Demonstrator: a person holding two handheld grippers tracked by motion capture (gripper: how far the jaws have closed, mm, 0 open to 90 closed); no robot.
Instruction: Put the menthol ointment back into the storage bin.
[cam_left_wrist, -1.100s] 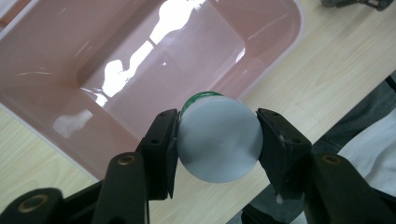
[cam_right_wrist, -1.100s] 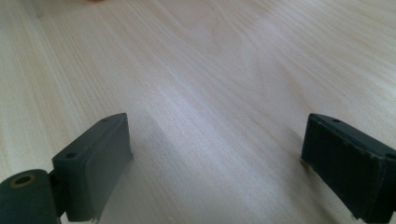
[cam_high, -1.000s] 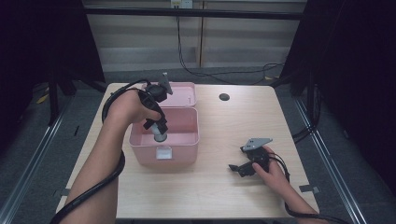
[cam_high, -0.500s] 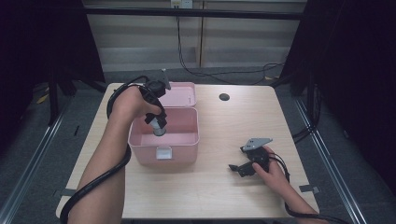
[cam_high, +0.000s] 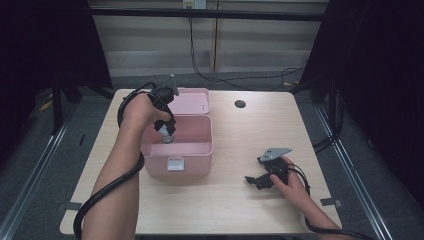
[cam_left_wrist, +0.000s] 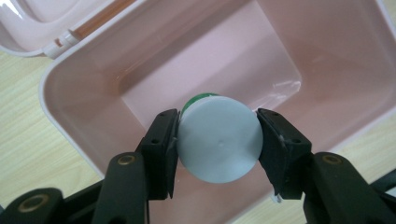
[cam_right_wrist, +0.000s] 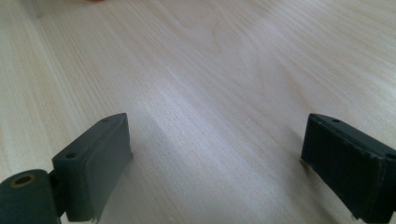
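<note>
Bottle (cam_left_wrist: 219, 140) with white cap is clamped between the left gripper (cam_left_wrist: 217, 140) jaws, held over the open pink box (cam_high: 200, 150). Right gripper (cam_right_wrist: 215, 168) is rested on the tabletop (cam_high: 240, 200), jaws apart.

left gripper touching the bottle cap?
Touching. In the left gripper view both jaws of the left gripper press against opposite sides of the white cap, with no gap, above the open pink box.

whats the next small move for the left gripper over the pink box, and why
Probably lower it a little further, then open. The left gripper is shut on a white-capped bottle hanging inside the open pink box, apparently above its bare floor. The right gripper rests open over the table.
</note>
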